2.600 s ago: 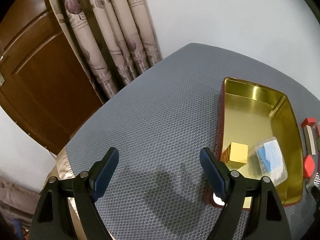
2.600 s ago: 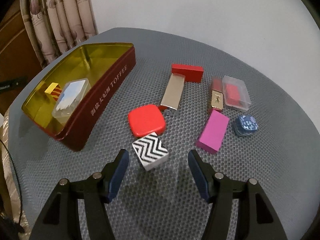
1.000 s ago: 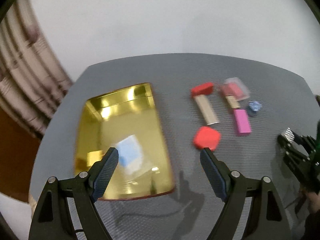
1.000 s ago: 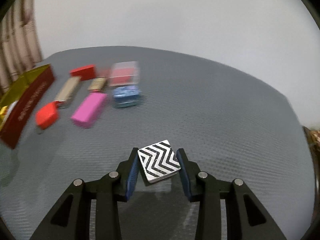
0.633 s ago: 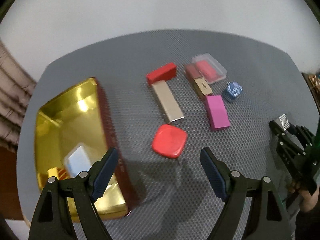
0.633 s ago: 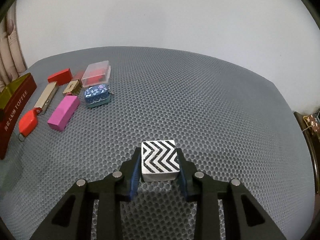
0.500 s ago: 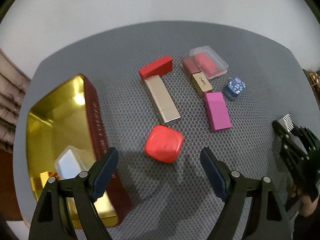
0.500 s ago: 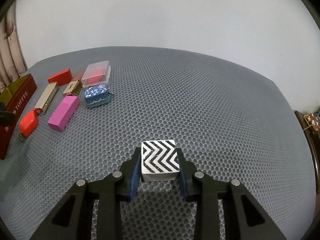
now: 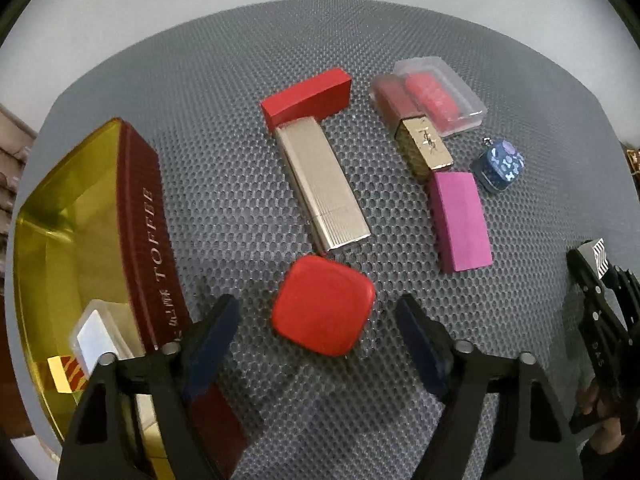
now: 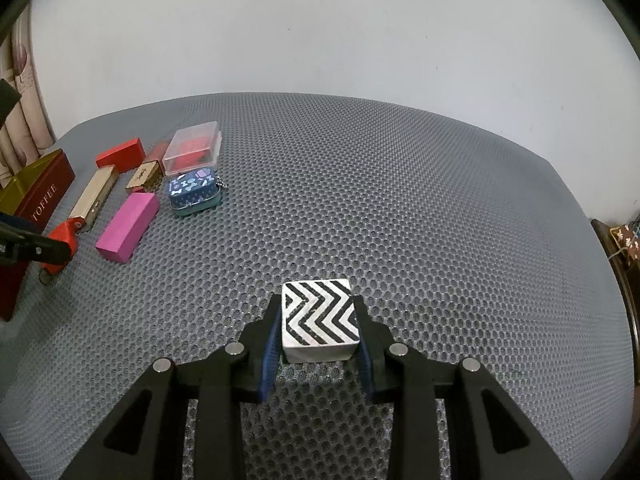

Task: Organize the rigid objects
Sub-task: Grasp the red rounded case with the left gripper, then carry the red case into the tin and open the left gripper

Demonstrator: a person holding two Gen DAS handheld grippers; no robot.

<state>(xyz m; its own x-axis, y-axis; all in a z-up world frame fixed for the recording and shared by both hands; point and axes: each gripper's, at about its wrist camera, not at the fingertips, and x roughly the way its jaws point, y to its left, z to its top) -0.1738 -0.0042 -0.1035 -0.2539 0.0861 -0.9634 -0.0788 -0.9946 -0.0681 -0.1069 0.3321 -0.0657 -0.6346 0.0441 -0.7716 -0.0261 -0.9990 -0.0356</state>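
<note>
A red rounded square case point(image 9: 324, 304) lies flat on the grey honeycomb mat. My left gripper point(image 9: 316, 320) points down over it. Its jaws are closing with the case between them, and a gap shows on both sides. To the left stands the gold-lined dark red TOFFEE tin point(image 9: 148, 216), which holds a clear case point(image 9: 96, 336) and a yellow block point(image 9: 60, 372). My right gripper point(image 10: 318, 314) is shut on a black-and-white zigzag block point(image 10: 318, 320), low over the mat at the right. It also shows at the right edge of the left wrist view.
Beyond the red case lie a red block point(image 9: 308, 96), a long gold case point(image 9: 320, 184), a gold lipstick point(image 9: 424, 148), a clear box with red contents point(image 9: 436, 96), a blue patterned tin point(image 9: 498, 164) and a pink block point(image 9: 460, 220). Bare mat spreads ahead of the zigzag block.
My left gripper swung from the tin to the red case, sank closer to it, and its jaws have narrowed. The right gripper keeps still with the zigzag block.
</note>
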